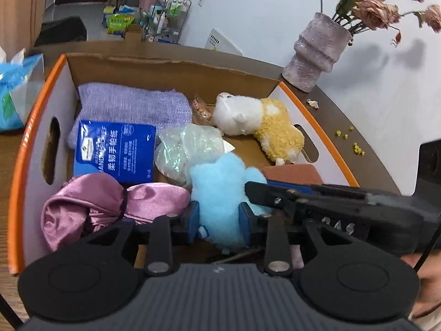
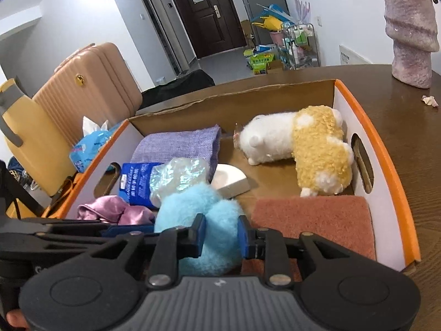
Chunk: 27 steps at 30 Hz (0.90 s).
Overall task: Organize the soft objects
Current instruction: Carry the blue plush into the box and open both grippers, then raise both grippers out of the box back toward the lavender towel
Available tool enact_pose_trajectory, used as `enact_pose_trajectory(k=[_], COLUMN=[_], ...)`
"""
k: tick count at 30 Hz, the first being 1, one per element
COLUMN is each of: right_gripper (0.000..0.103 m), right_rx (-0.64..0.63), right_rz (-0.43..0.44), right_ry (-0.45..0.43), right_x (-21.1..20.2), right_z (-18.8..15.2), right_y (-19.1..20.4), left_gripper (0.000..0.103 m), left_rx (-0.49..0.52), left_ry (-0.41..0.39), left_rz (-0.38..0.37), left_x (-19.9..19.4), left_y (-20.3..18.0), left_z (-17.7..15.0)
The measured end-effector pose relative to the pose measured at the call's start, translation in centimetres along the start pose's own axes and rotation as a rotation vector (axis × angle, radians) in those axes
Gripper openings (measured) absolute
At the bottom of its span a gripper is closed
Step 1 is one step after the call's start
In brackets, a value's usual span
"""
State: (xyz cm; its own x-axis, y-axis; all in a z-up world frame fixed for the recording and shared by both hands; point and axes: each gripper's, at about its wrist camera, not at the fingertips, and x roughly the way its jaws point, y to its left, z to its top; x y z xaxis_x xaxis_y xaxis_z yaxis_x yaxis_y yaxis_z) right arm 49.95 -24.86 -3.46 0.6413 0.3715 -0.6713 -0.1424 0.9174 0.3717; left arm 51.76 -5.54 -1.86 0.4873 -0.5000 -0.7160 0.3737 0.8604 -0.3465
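Both grippers are clamped on the same fluffy light blue plush (image 1: 220, 193), one from each side, and it sits low at the near end of the cardboard box (image 1: 176, 69). The left gripper (image 1: 219, 218) has its blue pads squeezing the fluff, and so does the right gripper (image 2: 222, 237); no earlier frame here, so I'm only going by the pinch you can see.

The left view shows stuff the other mostly hides: the pink satin bundle (image 1: 91, 207) is fully visible just left of its fingers, and the dried flowers (image 1: 386, 11) sticking out of the purple vase (image 1: 317, 52). It also catches the right gripper reaching in across its right finger.

The right view gives you the rust-coloured cloth (image 2: 311, 220) laid flat just right of its fingers, plus a white wedge-shaped thing (image 2: 231, 182) beyond them. Past the fingers in both views: blue tissue pack (image 1: 115, 151), crinkly clear bag (image 1: 187, 149), lilac cloth (image 1: 132, 104), and the white and yellow plush animal (image 2: 300, 149).
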Motion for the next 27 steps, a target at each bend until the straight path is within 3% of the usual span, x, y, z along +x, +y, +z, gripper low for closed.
enact_pose_trajectory(k=[5,9,12,14,17,19,27], right_gripper=[0.029,0.033,0.047,0.055,0.064,0.072,0.075], right_rx=[0.002,-0.054,-0.118,-0.161,-0.228,-0.266,-0.296], right_rz=[0.019,0.024,0.005,-0.009,-0.04,-0.064,-0.067], right_ry=[-0.058,-0.168,-0.263,-0.344,-0.465,-0.525,-0.586], right_x=[-4.3,-10.5,-15.4,-18.7,-22.8,-24.7,-28.1], right_z=[0.2,0.4,0.3,-0.4,-2.5,-3.9,-6.7], right_y=[0.4,1.7,2.8,3.4,4.1,4.6,6.1], left_gripper=[0.039,0.043,0.055,0.071,0.08,0.083,0.088], left_rx=[0.058,0.11,0.153,0.2,0.218,0.211,0.182], left_ry=[-0.129,-0.262,-0.381,-0.482,-0.594,-0.627,-0.674], left_rz=[0.058,0.137,0.236,0.294,0.365,0.383,0.401], left_x=[-6.0,-12.1,-16.8,-20.0,-23.7,-25.0,-27.9], left_y=[-1.7,-3.5,-5.0,-6.1,-7.2,-7.8,-9.6], left_z=[-0.3,-1.4,-2.8,-4.5,-7.4,-8.9,-12.6])
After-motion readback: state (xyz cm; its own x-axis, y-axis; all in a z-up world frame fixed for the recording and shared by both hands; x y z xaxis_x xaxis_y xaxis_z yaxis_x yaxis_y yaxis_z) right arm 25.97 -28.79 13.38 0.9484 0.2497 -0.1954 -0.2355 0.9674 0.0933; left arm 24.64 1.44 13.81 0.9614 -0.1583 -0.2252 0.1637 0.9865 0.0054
